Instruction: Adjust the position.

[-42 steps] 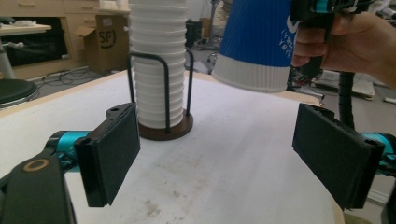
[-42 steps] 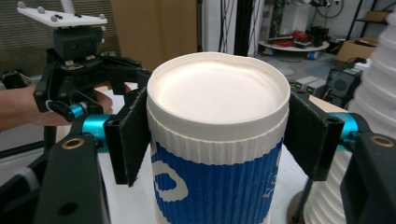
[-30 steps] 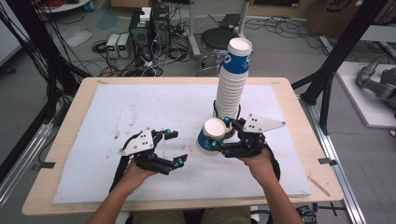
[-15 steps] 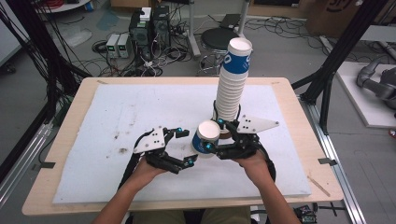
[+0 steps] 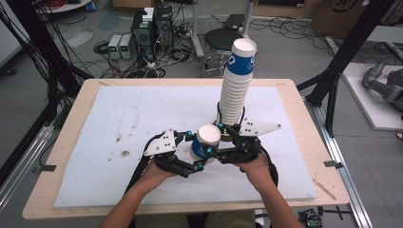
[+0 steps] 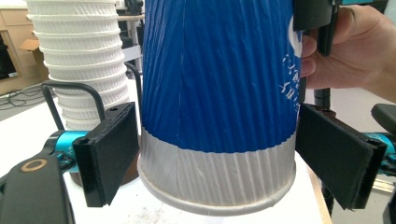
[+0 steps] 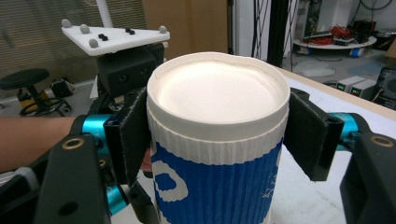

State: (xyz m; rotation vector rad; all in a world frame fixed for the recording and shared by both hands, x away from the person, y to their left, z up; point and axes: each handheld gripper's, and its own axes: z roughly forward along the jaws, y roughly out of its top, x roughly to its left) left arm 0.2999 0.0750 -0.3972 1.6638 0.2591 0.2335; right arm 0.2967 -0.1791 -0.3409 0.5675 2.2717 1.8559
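Note:
A blue ribbed paper cup (image 5: 208, 137) with a white rim and grey base band hangs just above the mat. My right gripper (image 5: 214, 138) is shut on it near the rim, and in the right gripper view both pads press the cup (image 7: 217, 140) from either side. My left gripper (image 5: 196, 151) stands open, its jaws straddling the lower part of the cup (image 6: 219, 93) with slim gaps. A tall stack of the same cups (image 5: 236, 90) stands upright right behind, and it rises at the left as a cup stack (image 6: 79, 60) in the left gripper view.
A white foam mat (image 5: 95, 118) covers most of the wooden table (image 5: 71, 95). Beyond the far edge, on the floor, are a black stool (image 5: 221, 40), computer boxes (image 5: 152, 23) and cables. Black frame legs (image 5: 342, 71) stand at the right.
My left gripper has moved right until its jaws sit on both sides of the cup. The right gripper has shifted slightly left with the cup in it.

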